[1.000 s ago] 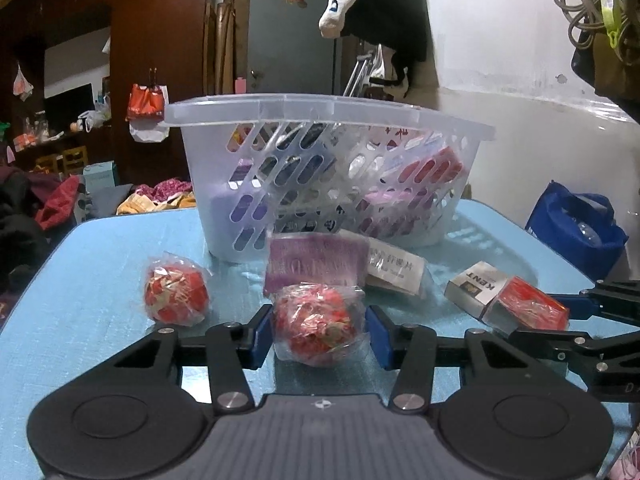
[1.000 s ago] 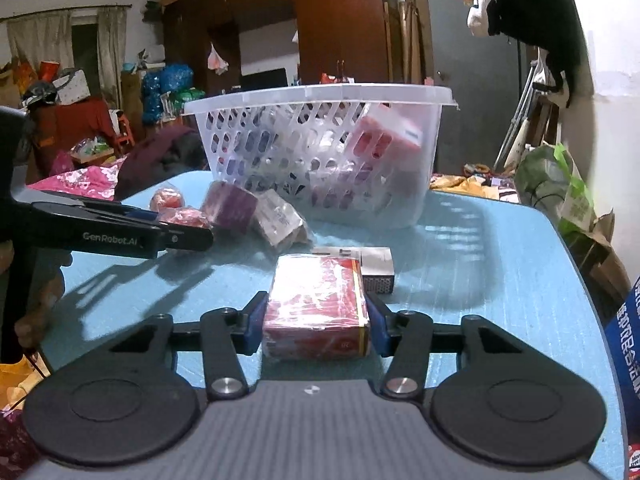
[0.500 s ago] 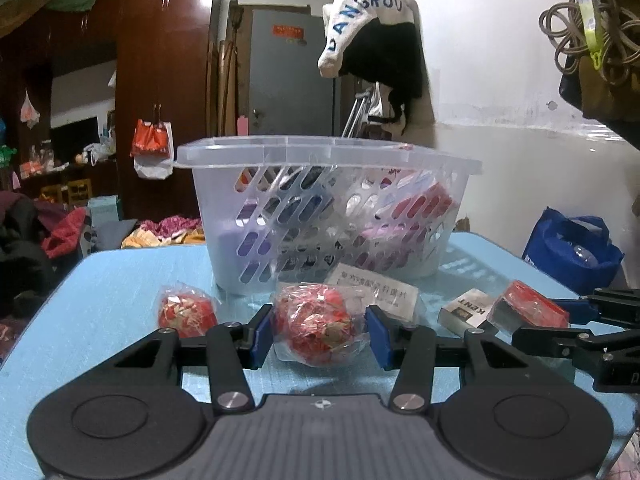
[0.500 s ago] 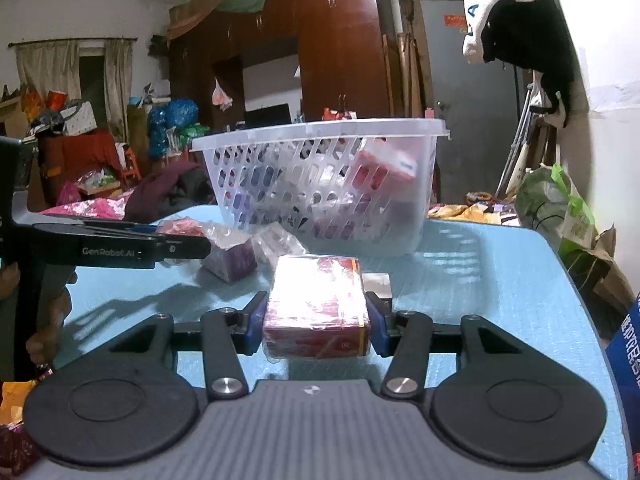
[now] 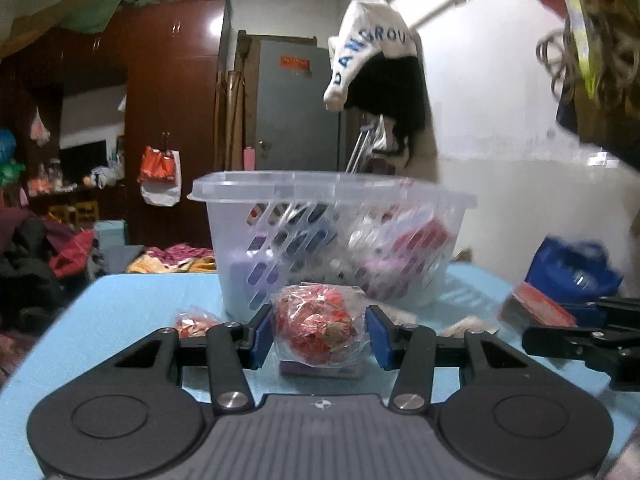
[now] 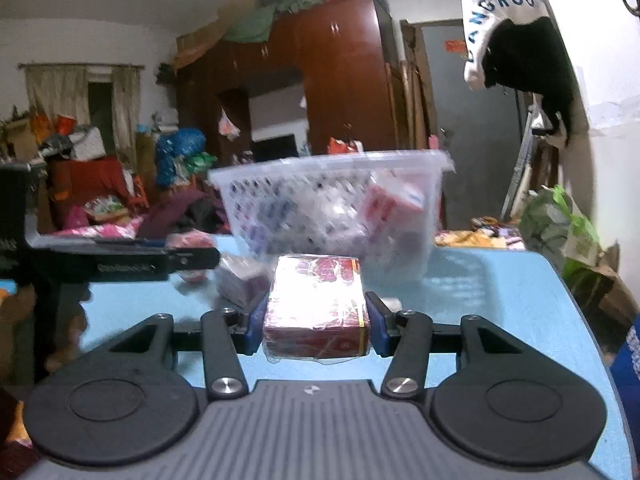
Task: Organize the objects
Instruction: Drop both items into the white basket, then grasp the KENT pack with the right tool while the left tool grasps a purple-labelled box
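My left gripper (image 5: 319,330) is shut on a red candy ball in clear wrap (image 5: 314,320) and holds it above the blue table, short of the white plastic basket (image 5: 332,240). My right gripper (image 6: 316,322) is shut on a red wrapped box (image 6: 316,308), also lifted, with the basket (image 6: 332,208) ahead. The basket holds several packets. The right gripper with its red box shows at the right of the left wrist view (image 5: 580,328). The left gripper arm shows at the left of the right wrist view (image 6: 120,266).
A second red candy ball (image 5: 194,320) lies on the blue table (image 5: 120,312) left of the basket. A purple packet (image 6: 240,284) and a small white box (image 6: 390,302) lie before the basket. A blue bag (image 5: 572,268) stands off the table's right edge.
Both grippers have risen off the table with their loads and tilted up; the candy ball and the red box left the table surface. The basket now sits lower and farther in both views.
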